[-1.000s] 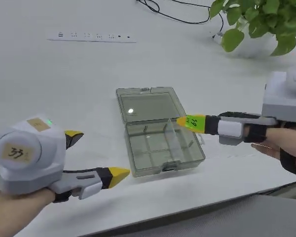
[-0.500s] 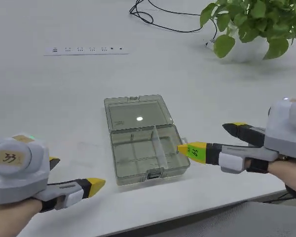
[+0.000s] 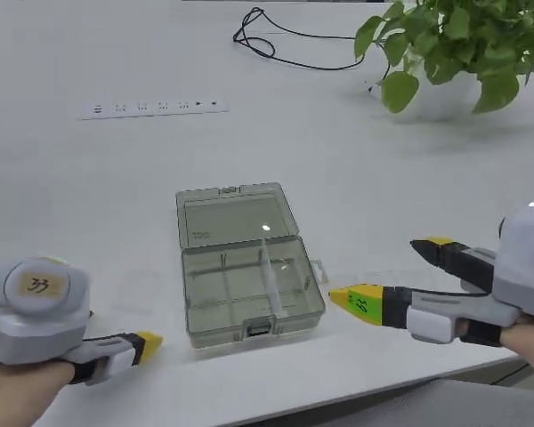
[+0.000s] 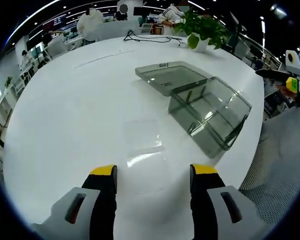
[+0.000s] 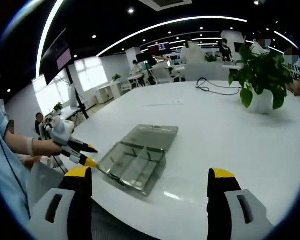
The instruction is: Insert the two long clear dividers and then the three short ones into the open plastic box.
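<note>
1 box (image 3: 294, 325) between 2 tools (image 4: 154, 170) (image 3: 383, 269)

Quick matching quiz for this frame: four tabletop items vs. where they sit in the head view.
Things:
1. plastic box
2. power strip
3. potted plant
4. black cable

Places:
A. back right corner
B. centre of the table, lid open flat
C. back left, lying flat
D. back middle, looped

Pairs: 1-B, 2-C, 3-A, 4-D

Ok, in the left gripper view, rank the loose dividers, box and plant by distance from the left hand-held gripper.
1. Dividers, flat on the table just ahead.
2. Box, farther ahead, to the right.
3. Plant, at the table's far side.
</note>
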`<state>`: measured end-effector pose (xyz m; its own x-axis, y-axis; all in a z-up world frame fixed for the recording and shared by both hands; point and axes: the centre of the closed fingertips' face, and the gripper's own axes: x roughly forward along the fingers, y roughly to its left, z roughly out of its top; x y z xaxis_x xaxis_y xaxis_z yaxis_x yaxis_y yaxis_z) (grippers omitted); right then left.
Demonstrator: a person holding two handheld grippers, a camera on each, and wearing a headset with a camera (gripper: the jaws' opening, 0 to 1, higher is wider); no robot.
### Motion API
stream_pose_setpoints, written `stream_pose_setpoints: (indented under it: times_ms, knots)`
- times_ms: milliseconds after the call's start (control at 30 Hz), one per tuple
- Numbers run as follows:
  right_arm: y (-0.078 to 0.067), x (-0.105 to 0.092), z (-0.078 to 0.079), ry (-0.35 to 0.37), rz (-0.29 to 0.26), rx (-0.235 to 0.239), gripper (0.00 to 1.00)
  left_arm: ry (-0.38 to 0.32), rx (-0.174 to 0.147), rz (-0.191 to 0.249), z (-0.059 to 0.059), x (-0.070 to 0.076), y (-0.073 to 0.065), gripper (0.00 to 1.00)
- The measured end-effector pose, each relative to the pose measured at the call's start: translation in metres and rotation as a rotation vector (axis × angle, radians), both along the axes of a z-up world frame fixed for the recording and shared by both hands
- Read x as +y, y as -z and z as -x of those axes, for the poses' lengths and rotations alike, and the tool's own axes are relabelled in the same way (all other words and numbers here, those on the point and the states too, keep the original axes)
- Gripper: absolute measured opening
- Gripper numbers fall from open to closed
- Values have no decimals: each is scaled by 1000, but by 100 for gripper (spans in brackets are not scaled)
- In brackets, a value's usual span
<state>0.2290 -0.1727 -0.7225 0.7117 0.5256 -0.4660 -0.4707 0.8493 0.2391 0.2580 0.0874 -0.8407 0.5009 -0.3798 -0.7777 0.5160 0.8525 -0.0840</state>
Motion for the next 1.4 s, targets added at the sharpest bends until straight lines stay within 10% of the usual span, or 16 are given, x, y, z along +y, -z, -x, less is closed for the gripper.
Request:
stream_pose_setpoints:
  times_ms: [233,1400]
  knots:
    - [8,-4,8,-10,-6,16,95,-1,-21,-100,-1,6,4,50]
    - [16,5,9,-37,-1,29,89,-21,-27,-59,-7,2,2,32]
